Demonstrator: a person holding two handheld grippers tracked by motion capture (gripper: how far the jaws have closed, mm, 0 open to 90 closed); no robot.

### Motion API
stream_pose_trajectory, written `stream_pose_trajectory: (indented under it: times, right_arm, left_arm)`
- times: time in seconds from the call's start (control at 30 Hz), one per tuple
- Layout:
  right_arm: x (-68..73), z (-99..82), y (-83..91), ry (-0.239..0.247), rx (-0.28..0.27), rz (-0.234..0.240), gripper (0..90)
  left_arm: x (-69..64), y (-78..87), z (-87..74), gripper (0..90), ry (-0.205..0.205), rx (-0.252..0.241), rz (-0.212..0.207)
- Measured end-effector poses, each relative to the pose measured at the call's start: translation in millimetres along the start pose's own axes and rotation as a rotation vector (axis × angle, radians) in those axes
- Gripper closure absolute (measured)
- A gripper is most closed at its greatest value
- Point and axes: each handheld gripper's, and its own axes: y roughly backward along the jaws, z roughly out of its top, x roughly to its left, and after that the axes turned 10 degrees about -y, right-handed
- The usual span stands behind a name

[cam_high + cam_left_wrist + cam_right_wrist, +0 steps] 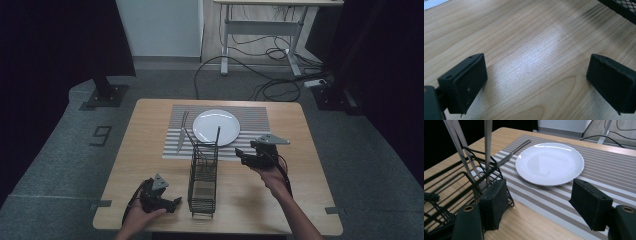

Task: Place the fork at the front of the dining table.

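Low in the high view, the left gripper (161, 199) rests on the wooden table (130, 150), jaws spread wide over bare wood. Just right of it stands a black wire rack (202, 182) — two thin metal utensils (487, 145) lean upright in its far end. At centre right, the right gripper (250, 156) hangs open, grasping nothing. Beyond, a white plate (216, 127) sits empty on the striped placemat (255, 117) — a knife (181, 132) lies left of it.
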Motion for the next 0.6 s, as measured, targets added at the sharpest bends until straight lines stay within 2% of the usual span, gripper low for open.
stream_pose_trajectory:
  times: [0.2, 0.6]
  right_arm:
    - [7.9, 1.0, -9.1, 0.006, 0.011, 0.013, 29.3]
    - [23.1, 8.9, -22.5, 0.009, 0.001, 0.048, 30.8]
  left_arm:
    - [0.0, 0.0, 0.0, 3.2, 0.000, 0.000, 0.000]
    - [0.2, 0.2, -0.2, 3.2, -0.002, 0.000, -0.001]
